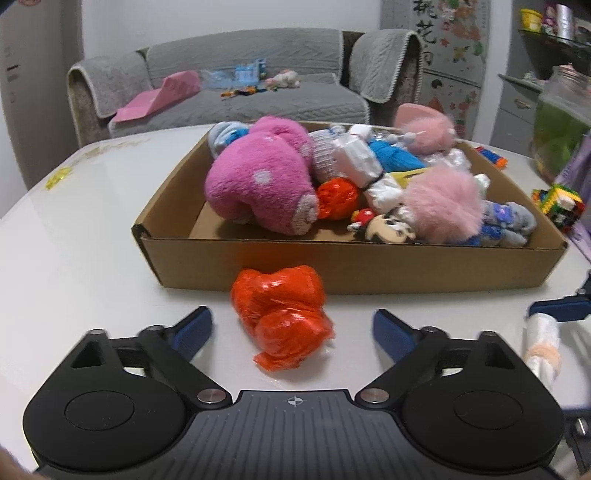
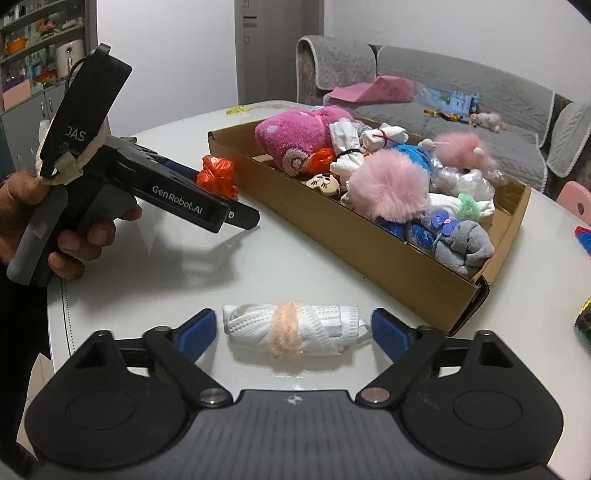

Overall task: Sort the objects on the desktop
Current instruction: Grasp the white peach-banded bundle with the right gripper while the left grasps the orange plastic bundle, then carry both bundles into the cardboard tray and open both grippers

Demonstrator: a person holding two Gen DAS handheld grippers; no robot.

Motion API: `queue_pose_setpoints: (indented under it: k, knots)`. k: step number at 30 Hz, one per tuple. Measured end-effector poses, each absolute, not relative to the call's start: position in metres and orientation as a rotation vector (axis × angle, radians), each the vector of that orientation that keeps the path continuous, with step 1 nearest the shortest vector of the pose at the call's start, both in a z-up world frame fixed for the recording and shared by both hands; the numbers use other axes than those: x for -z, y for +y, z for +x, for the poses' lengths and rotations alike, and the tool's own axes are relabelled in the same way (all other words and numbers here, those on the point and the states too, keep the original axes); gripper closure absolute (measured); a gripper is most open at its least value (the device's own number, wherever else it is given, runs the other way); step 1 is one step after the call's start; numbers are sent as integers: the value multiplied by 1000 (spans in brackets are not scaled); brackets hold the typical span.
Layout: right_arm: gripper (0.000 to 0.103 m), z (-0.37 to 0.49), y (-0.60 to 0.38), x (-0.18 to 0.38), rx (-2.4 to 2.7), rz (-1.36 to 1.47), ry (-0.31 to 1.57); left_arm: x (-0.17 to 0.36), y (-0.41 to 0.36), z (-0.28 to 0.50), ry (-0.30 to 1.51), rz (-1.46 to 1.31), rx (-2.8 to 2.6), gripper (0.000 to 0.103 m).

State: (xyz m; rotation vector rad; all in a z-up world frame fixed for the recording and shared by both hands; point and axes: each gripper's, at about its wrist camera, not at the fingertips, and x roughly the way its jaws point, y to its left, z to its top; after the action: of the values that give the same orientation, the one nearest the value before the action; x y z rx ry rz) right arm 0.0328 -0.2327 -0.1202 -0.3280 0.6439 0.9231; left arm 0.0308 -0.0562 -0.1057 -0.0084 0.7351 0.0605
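We log our left gripper (image 1: 291, 325), lettered "GenRobot.AI", jaws apart around an orange bag bundle (image 1: 282, 317). Our right gripper (image 2: 293, 328), jaws apart, flanks a white cloth roll (image 2: 291, 330) beside the cardboard box (image 2: 388, 254).

Living room behind a glossy white tabletop (image 1: 92, 229)

A grey quilted sofa (image 1: 229, 85) is set against the pale far wall (image 1: 207, 18), with a pink cushion (image 1: 162, 96) laid on its seat. Shelving (image 2: 40, 48) is seen at far left in the right wrist view; a floral-decorated panel (image 1: 454, 55) is seen right of the sofa.
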Motion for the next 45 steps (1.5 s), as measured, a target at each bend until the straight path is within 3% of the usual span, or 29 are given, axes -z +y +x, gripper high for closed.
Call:
queue_pose_setpoints:
  k: [3,7,8,31,45]
  knots:
    - [28,31,-234,120,-917,-322,638,104,-60,28,727,1,-32,25]
    - [30,32,-234,119,-913,-317,638,102,-58,27,715,-8,-42,58]
    - [31,32,-234,119,-911,-312,638,101,-56,27,718,-18,-45,59]
    - [35,21,-261,103,-800,-119,620,66,-39,-5,699,-48,-92,61]
    - [35,32,-279,37,-647,-31,517,37,-39,-7,647,17,-72,61]
